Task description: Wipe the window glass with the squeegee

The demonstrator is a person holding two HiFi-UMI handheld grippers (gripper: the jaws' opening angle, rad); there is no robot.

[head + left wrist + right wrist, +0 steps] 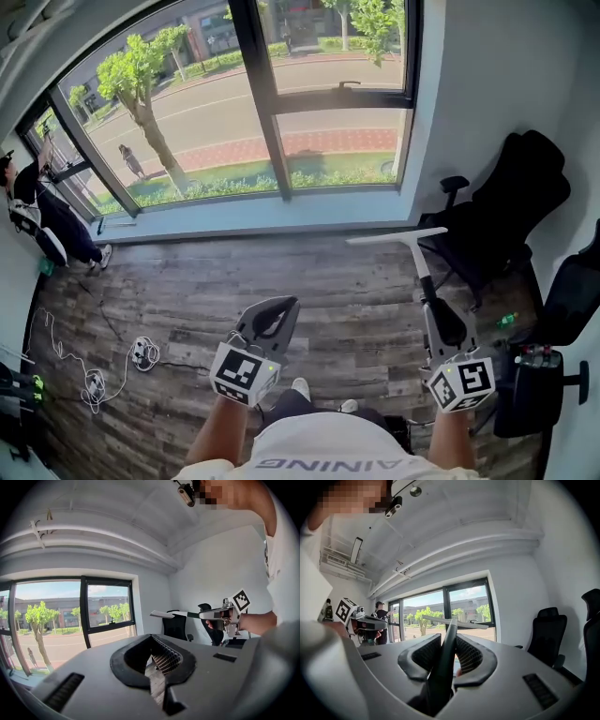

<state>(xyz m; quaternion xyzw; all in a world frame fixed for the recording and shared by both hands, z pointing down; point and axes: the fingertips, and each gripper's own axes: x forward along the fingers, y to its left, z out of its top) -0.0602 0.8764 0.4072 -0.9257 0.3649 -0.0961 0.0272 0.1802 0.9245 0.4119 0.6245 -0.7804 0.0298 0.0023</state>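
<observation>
One squeegee (444, 667) between right gripper's (448, 643) fingers (475, 657)

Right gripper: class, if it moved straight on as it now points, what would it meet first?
Likely the window glass, reached first by the blade of the squeegee it holds; nothing shows between, though depth is unclear.

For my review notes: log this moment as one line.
right gripper: shut on squeegee handle | left gripper: shut, empty | squeegee: held clear of window glass | wiping: not begun
</observation>
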